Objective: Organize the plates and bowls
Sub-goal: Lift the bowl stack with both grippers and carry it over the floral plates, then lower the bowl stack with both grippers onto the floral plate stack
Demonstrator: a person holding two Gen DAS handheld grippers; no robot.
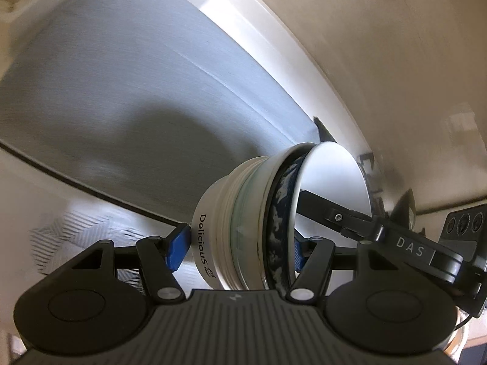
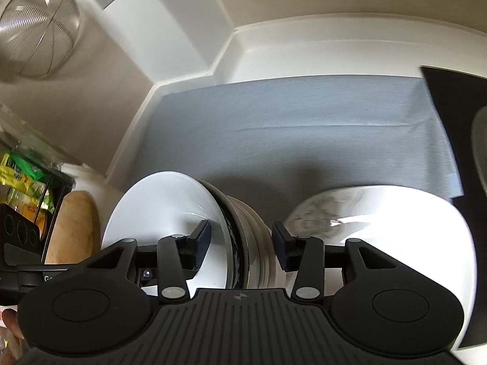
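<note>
A nested stack of bowls [image 1: 243,222] is held on its side between both grippers above a grey shelf liner [image 1: 121,97]. It has a white "Delicious" bowl outermost, a blue patterned bowl and a white bowl innermost. My left gripper [image 1: 237,249] is shut on the stack, its blue fingertips [image 1: 176,246] on the base and rim. In the right wrist view my right gripper [image 2: 240,243] is shut on the same stack [image 2: 243,237] across its walls. A white plate [image 2: 380,228] with a faint pattern lies at the right.
The grey liner [image 2: 289,140] covers a white shelf with raised white edges [image 2: 304,48]. A wire mesh strainer [image 2: 36,39] hangs at upper left. A wooden board [image 2: 76,228] and yellow-green packets [image 2: 21,176] stand at the left. A dark mat [image 2: 456,106] lies at right.
</note>
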